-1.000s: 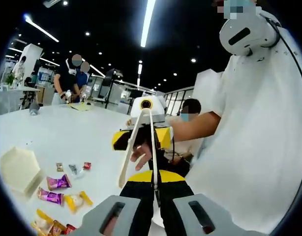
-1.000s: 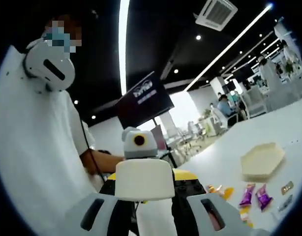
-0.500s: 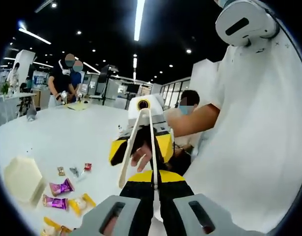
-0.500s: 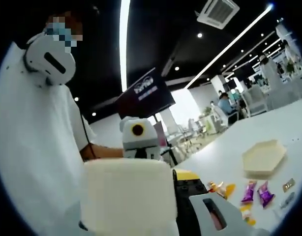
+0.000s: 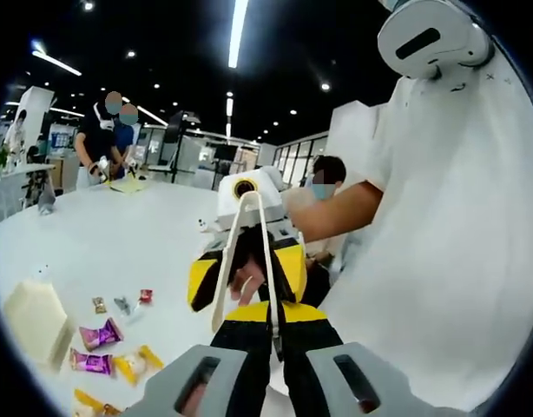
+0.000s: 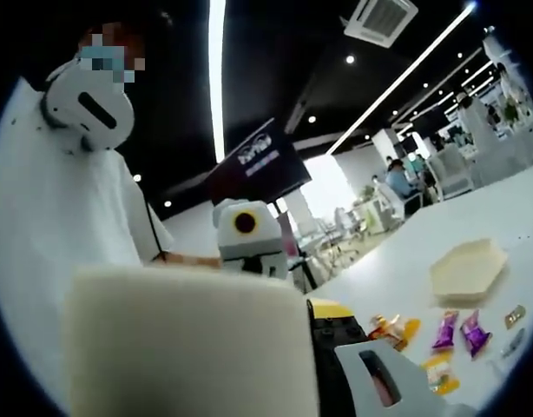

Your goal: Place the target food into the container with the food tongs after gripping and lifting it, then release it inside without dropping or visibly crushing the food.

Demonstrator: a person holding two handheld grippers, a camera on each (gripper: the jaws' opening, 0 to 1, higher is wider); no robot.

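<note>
Left tongs [image 5: 275, 369] low in the left gripper view, jaws spread wide, grey pads clear of each other and pressing nothing visible. Rising from the gap between them, a pair of cream food tongs [image 5: 242, 261], arms apart at the near end and joined at the far end, in front of the yellow-and-black body of the right tongs [image 6: 310, 373]. A hand [image 5: 246, 288] showing just behind the food tongs. In the right gripper view, a large cream block [image 6: 188, 347] up close, hiding one jaw; grip of the right tongs impossible to tell. Wrapped sweets lying loose on the white worktop [image 5: 136, 234]: two purple packets [image 5: 101, 334], a yellow one [image 5: 134, 363], small ones beyond. Cream hexagonal container [image 5: 32, 317] just beside them, none of the sweets inside. Other people at a far table
</note>
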